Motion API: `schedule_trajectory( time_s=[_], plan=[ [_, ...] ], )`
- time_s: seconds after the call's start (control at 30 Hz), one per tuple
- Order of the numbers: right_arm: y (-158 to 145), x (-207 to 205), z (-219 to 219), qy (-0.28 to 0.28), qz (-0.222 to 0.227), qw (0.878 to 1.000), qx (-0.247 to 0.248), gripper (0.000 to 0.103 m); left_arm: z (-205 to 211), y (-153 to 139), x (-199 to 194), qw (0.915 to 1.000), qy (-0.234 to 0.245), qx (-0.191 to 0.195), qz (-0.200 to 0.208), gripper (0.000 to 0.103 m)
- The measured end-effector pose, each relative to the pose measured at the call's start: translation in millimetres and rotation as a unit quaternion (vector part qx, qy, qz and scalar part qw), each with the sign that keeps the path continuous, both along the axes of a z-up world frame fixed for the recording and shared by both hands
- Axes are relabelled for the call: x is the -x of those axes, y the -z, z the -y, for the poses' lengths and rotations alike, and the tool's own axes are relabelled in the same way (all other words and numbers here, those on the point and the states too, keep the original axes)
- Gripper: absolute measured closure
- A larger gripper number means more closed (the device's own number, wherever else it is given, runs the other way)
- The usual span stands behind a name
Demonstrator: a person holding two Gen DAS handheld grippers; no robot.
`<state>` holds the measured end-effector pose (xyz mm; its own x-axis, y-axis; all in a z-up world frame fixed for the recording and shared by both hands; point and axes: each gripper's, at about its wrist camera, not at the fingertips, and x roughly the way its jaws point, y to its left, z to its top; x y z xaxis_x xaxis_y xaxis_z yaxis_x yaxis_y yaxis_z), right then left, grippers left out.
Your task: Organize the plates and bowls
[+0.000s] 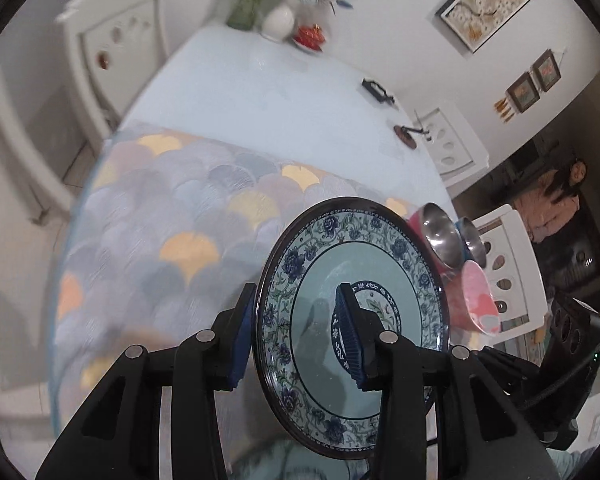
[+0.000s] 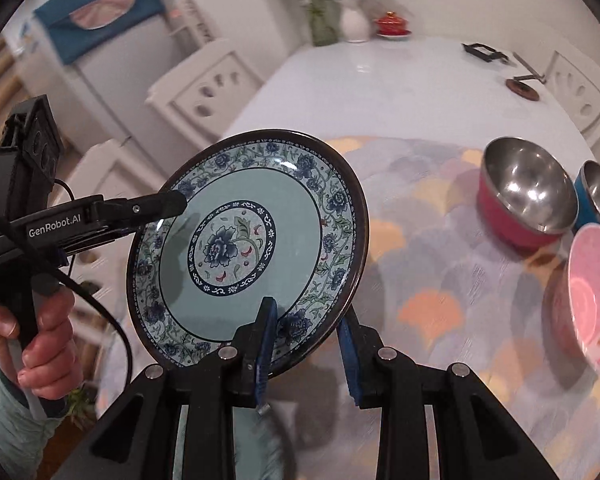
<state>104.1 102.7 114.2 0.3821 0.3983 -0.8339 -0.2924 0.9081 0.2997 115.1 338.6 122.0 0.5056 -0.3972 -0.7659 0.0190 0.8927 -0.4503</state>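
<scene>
White chairs ring a table bearing a scallop-patterned mat.

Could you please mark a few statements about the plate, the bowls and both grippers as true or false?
1. The left gripper grips the floral plate by its rim. True.
2. The plate lies flat on the cloth. False: it is lifted and tilted.
3. The red bowl is steel inside. True.
4. The right gripper is far from the plate. False: its jaws straddle the rim.
5. The pink bowl holds food. False: it looks empty.
</scene>
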Motion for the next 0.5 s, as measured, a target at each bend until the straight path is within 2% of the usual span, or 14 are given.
schedule_trajectory(
  time_s=[0.23, 0.5],
  plan=[
    [-26.7, 61.1, -10.8, -0.027, 0.016, 0.999, -0.006, 0.074, -7.3, -25.1, 63.6, 0.9993, -0.026, 0.002, 0.026, 0.068],
    [-35.8, 107.1, -13.3, -0.047, 0.013, 0.999, 0.006, 0.074, 0.8, -30.3, 111.1, 0.9989, -0.02, -0.028, 0.033, 0.068]
  ],
)
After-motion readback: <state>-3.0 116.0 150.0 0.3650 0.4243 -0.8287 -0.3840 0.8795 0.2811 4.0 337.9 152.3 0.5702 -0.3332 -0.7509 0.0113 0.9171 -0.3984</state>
